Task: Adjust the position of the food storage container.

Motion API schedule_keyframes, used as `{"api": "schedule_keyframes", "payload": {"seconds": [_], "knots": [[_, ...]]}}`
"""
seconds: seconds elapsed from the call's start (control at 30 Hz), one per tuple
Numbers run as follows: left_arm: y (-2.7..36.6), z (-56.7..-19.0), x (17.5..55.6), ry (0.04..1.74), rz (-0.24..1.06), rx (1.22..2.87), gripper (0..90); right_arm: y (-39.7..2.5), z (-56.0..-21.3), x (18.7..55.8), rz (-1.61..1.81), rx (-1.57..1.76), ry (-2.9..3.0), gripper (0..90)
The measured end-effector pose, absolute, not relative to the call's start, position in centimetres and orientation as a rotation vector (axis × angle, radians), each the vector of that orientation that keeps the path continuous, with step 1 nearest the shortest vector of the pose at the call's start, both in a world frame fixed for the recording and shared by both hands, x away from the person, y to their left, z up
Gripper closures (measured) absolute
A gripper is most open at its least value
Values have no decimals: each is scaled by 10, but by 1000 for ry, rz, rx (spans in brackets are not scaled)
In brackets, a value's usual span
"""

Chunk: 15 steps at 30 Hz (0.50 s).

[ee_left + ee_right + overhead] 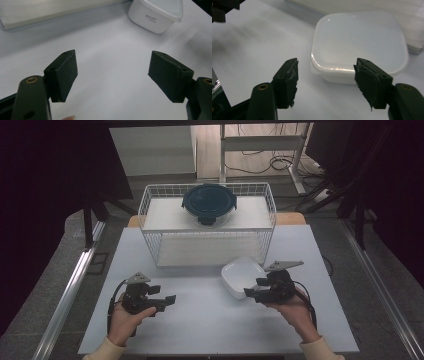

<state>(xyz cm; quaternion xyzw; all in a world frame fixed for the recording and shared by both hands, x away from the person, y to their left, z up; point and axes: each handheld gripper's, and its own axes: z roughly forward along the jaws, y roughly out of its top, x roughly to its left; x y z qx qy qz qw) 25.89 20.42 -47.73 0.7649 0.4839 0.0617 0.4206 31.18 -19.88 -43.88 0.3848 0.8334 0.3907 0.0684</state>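
Note:
A white square lidded container (242, 276) sits on the white table (200, 320) in front of the wire rack. My right gripper (253, 293) stands open just at its near right side; in the right gripper view the container (359, 45) lies just beyond the parted jaws, with the gripper (325, 75) empty. My left gripper (169, 301) is open over bare table at the left, pointing right. In the left gripper view the gripper (112, 70) holds nothing and the container (156, 15) is far off at the top right.
A white wire rack (207, 222) stands at the back of the table. On its top shelf rests a round glass bowl with a dark blue lid (209, 202). A metal rail (70, 290) runs along the left side.

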Motion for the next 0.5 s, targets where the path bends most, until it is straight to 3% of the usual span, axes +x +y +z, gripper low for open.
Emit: {"api": "schedule_keyframes", "payload": {"seconds": [0.27, 0.3, 0.33, 0.37, 0.4, 0.5], "knots": [[206, -480, 260, 1208, 131, 1916, 225, -187, -430, 332, 1160, 1184, 2492, 551], [206, -479, 260, 1209, 128, 1913, 225, -184, -430, 337, 1154, 1193, 2488, 599], [205, -480, 262, 1211, 122, 1914, 225, -176, -429, 347, 1166, 1219, 2481, 771], [205, -480, 262, 1211, 122, 1914, 225, -176, -429, 347, 1166, 1219, 2481, 771], [206, -481, 262, 1213, 120, 1918, 225, -165, -430, 358, 1157, 1233, 2478, 858], [208, -485, 264, 1231, 113, 1917, 225, -149, -434, 373, 1153, 1250, 2490, 889]]}}
